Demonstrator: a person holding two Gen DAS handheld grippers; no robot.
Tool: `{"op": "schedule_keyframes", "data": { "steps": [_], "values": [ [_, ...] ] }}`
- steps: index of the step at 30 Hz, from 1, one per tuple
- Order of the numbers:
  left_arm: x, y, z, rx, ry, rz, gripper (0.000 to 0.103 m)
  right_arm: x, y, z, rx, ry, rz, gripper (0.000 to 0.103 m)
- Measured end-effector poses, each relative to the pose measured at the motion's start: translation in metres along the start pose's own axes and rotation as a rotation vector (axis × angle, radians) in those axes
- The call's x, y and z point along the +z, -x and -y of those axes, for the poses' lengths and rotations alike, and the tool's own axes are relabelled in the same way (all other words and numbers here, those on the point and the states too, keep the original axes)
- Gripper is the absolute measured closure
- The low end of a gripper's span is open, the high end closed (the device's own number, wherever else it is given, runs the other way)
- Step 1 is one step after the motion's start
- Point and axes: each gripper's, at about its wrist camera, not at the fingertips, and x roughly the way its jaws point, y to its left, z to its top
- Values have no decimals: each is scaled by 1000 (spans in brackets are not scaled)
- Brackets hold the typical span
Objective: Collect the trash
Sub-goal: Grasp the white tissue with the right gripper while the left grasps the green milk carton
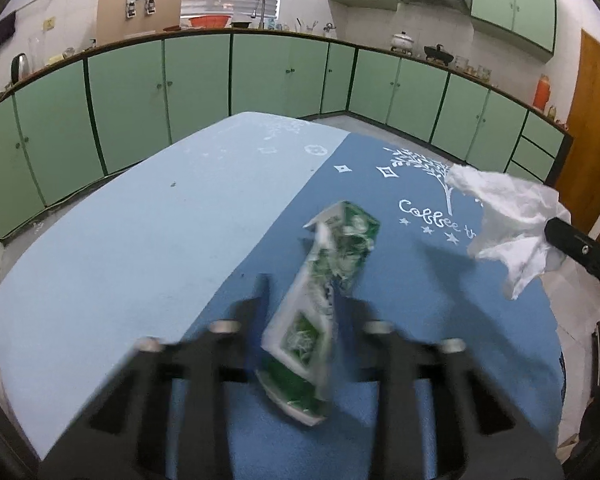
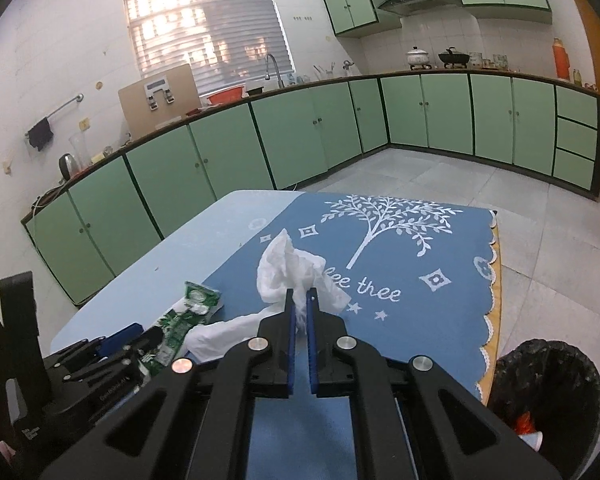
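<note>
A crumpled green-and-white wrapper (image 1: 340, 248) hangs between the blurred fingers of my left gripper (image 1: 300, 296), which is shut on it just above the blue tablecloth (image 1: 400, 264). In the right wrist view the same wrapper (image 2: 192, 304) sticks out of the left gripper (image 2: 140, 336) at the lower left. My right gripper (image 2: 300, 296) is shut on a crumpled white tissue (image 2: 292, 272), held above the cloth (image 2: 420, 320). From the left wrist view the tissue (image 1: 508, 216) hangs at the right, from a black finger (image 1: 572, 244) of the right gripper.
A bin lined with a black bag (image 2: 548, 396) stands on the floor off the table's right edge, with some red and white trash inside. The cloth's scalloped edge (image 2: 492, 320) marks that side. Green cabinets (image 2: 292, 140) line the far walls.
</note>
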Motion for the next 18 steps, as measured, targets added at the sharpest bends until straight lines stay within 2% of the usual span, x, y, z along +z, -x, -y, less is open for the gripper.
{"op": "schedule_keyframes", "data": {
  "steps": [3,7,8,9,10,11,15,18],
  "values": [
    [-5,6,3,-23,2,14,99,-2,0,0,0,1,-2,98],
    [-9,16,2,-34,11,33,98,-2,2,0,-4,1,-4,98],
    [-9,17,1,-39,19,30,85,-2,1,1,-4,-1,-4,98],
    [-10,17,-1,-40,31,21,57,-2,1,2,-4,-1,-5,98],
    [-11,17,-2,-36,40,23,46,-3,1,1,-3,0,-5,98],
    [-11,17,-3,-29,45,27,40,-3,0,1,-2,0,-7,98],
    [-9,9,2,-18,45,-3,38,-4,-2,0,2,1,-11,98],
    [-9,-5,5,5,50,-68,38,-5,-2,1,6,1,-9,98]
  ]
}}
